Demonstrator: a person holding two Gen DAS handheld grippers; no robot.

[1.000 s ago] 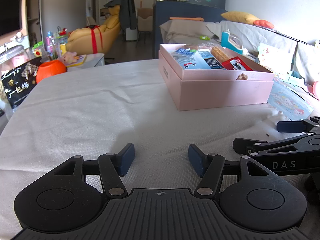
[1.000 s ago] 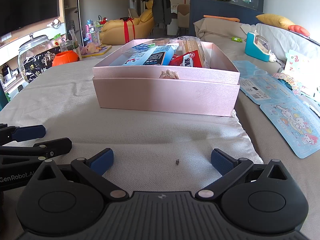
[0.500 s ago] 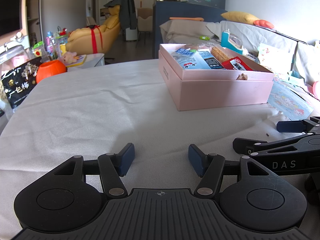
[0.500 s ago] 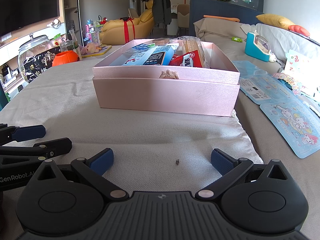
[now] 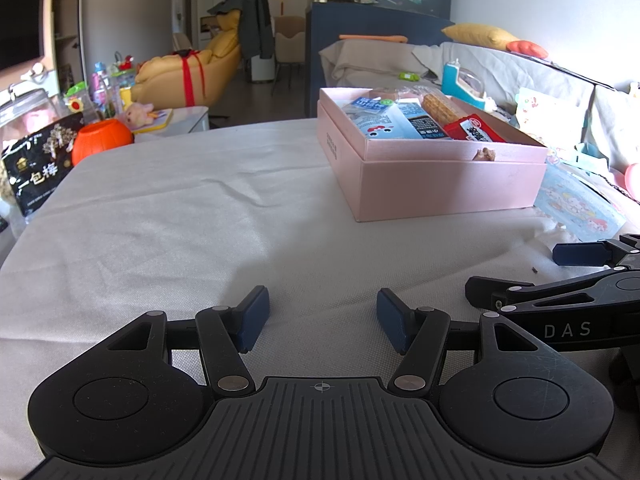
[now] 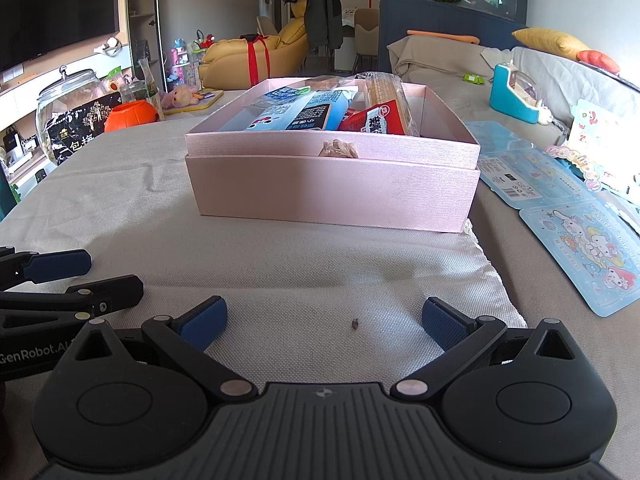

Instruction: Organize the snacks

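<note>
Both hand-held grippers are resting low over the counter (image 6: 280,280), empty. The left hand-held gripper (image 5: 322,318) is standing half open, the right hand-held gripper (image 6: 324,320) wider. The pink box (image 6: 332,196) of snacks (image 6: 304,114) is lying ahead, long side across, seemingly nearer the right.

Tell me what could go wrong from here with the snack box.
1. The pink box is packed: the red packet and the long wafer pack rise above its rim, so another snack might push them out.
2. The box sits on loose, wrinkled cloth; nudging it could drag the cloth.
3. Left claw and right claw lie side by side, open and empty; reaching together, they might collide.
</note>
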